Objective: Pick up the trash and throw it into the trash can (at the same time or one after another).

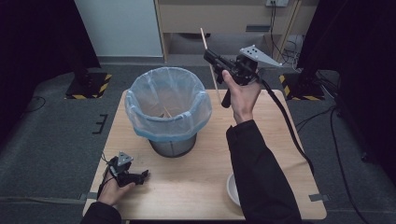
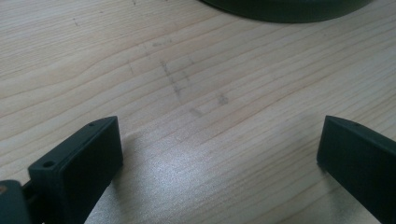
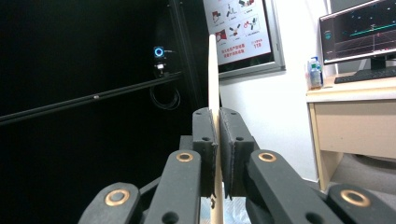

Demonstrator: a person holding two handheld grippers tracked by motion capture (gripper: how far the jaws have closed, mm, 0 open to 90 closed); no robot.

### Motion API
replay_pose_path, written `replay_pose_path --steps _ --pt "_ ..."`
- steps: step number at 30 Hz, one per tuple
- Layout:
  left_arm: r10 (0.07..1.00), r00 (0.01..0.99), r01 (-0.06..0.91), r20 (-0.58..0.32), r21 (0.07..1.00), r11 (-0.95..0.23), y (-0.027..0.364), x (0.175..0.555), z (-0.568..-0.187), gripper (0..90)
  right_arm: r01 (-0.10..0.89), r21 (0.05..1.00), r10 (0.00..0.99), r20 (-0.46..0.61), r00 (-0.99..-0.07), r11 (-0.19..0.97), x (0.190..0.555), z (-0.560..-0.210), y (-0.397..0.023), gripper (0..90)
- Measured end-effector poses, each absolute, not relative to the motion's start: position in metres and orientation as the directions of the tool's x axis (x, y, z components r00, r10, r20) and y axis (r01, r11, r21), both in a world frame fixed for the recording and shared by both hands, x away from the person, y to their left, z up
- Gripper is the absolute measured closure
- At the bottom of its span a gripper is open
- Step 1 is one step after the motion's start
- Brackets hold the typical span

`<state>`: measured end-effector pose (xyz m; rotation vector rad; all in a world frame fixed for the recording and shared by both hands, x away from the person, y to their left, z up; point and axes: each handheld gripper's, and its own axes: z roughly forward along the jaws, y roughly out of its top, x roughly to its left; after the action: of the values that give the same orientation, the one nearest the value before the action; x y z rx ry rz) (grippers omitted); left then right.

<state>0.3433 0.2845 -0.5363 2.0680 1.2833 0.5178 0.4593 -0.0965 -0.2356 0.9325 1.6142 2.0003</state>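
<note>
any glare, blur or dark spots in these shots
High view: black curtains on both sides swallow detail, while the table and lined bin are evenly lit. Left gripper view: a pale sheen lies on the wood; the near jaws look soft. Right gripper view: the left half is dark, the chopstick sharp.

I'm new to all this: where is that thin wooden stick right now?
The wooden stick is clamped upright in the right gripper, raised just right of the bag-lined bin in the high view.
</note>
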Motion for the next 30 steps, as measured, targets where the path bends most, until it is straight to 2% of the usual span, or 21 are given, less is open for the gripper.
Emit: replay_pose_path --steps 8,30 --pt "0.895 0.446 0.642 -0.003 0.698 -0.318 0.284 0.343 -0.536 0.0 0.094 0.966 0.672 0.235 -0.702 -0.239 0.465 -0.235 -0.09 86.0" --pt "0.894 0.447 0.641 -0.003 0.698 -0.318 0.284 0.344 -0.536 0.0 0.117 0.97 0.628 0.228 -0.744 -0.213 0.482 -0.235 -0.031 86.0"
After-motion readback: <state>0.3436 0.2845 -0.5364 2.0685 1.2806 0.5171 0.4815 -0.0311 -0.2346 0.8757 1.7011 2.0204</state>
